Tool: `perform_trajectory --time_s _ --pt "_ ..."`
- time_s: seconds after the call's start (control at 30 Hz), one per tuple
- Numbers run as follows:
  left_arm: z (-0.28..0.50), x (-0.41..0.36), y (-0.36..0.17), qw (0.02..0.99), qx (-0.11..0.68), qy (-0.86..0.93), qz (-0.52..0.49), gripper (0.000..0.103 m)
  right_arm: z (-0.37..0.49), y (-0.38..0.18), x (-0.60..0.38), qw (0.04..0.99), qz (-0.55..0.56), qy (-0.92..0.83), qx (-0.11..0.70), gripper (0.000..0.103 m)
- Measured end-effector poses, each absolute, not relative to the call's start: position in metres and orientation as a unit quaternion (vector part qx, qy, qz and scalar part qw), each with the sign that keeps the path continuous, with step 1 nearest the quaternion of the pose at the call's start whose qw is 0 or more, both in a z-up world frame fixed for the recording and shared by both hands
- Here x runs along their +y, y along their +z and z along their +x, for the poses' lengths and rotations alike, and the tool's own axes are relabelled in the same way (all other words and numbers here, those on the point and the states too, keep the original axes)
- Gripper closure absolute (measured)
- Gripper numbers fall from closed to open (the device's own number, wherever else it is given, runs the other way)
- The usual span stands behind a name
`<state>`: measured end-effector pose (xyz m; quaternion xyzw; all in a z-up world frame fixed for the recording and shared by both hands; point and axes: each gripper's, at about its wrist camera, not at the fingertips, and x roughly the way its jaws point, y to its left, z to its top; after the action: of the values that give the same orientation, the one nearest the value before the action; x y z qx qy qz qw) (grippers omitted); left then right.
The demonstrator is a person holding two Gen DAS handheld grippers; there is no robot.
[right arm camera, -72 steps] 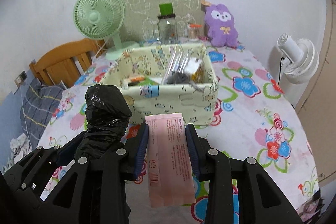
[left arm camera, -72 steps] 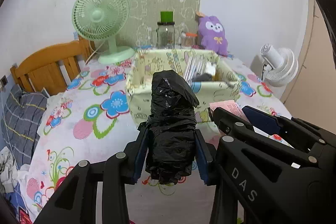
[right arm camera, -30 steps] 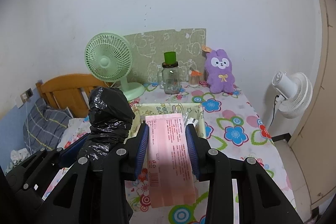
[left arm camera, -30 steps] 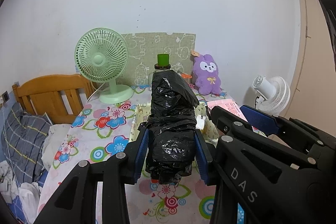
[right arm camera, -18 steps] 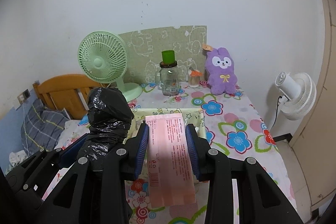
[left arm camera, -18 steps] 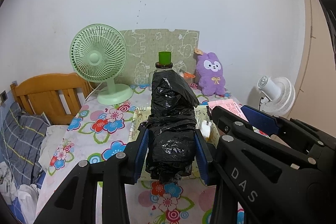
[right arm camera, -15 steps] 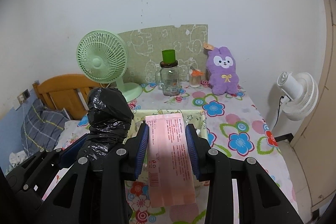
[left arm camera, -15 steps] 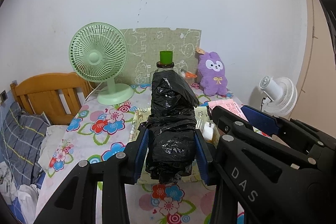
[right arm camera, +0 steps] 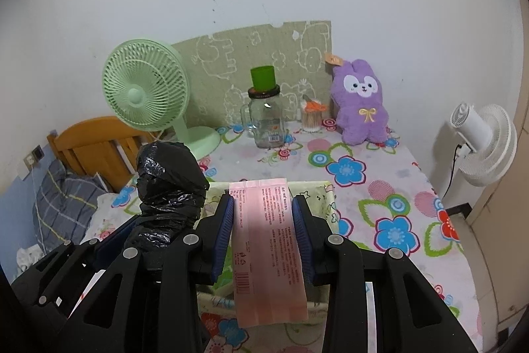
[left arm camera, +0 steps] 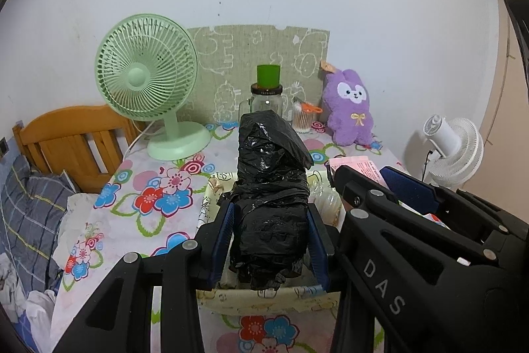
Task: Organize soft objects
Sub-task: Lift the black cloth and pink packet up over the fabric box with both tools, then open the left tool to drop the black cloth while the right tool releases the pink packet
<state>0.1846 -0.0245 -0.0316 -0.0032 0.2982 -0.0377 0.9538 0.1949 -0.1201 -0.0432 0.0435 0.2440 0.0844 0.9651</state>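
Left wrist view:
- Left gripper [left arm camera: 269, 227]: blue pads clamped on black bag [left arm camera: 269, 187], held upright above bin [left arm camera: 264, 298].
- Bin: pale printed fabric, set on floral cloth [left arm camera: 148, 220]; contents mostly hidden behind bag.
- Right gripper [left arm camera: 363, 184]: alongside at right, pinching pink packet [left arm camera: 355, 162]; only packet's top edge seen.
- Green fan [left arm camera: 145, 78]: at back left of table.
- Jar [left arm camera: 266, 100] with green lid: behind bag, partly hidden.
- Swab tub [left arm camera: 302, 118]: just beside jar.
- Purple plush [left arm camera: 350, 108]: at back right, against wall.
- White fan [left arm camera: 453, 148]: off table, at right.
- Wooden headboard [left arm camera: 76, 138]: at left.

Right wrist view:
- Right gripper [right arm camera: 264, 230]: pads pressed on both long edges of pink packet [right arm camera: 267, 247]; packet upright, over bin [right arm camera: 325, 200].
- Left gripper [right arm camera: 139, 232]: at left, closed around black bag [right arm camera: 168, 184]; far pad hidden.
- Floral cloth [right arm camera: 380, 197]: seen beyond bin.
- Jar [right arm camera: 266, 121], swab tub [right arm camera: 311, 118], purple plush [right arm camera: 362, 101]: in a row at back.
- Green fan [right arm camera: 145, 88]: at back left.
- White fan [right arm camera: 482, 141]: at right.
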Motion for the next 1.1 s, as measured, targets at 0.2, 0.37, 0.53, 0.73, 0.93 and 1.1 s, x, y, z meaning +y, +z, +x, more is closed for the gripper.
perform_trajectory --time_s 0.2,0.37,0.53,0.73,0.93,1.1 --pt "0.204 -0.025 -0.046 0.949 0.313 -0.034 -0.005 0.059 0.216 -0.056 -0.121 0.961 0.051 0.086 0.26 0.064" --pt "0.216 -0.024 -0.057 0.945 0.327 -0.033 -0.009 0.059 0.231 -0.066 -0.12 0.957 0.053 0.086 0.273 0.064" --pt "0.229 -0.023 -0.075 0.936 0.351 -0.037 -0.01 0.056 0.243 -0.077 -0.121 0.953 0.053 0.081 0.286 0.064" --pt "0.233 -0.019 -0.084 0.936 0.351 -0.021 -0.015 0.024 0.255 -0.088 -0.119 0.949 0.055 0.084 0.299 0.064" --pt "0.235 -0.017 -0.087 0.933 0.358 -0.023 -0.014 0.018 0.263 -0.092 -0.111 0.947 0.049 0.096 0.301 0.064" --pt "0.235 -0.017 -0.088 0.932 0.361 -0.028 -0.006 0.017 0.267 -0.091 -0.109 0.948 0.048 0.114 0.293 0.063"
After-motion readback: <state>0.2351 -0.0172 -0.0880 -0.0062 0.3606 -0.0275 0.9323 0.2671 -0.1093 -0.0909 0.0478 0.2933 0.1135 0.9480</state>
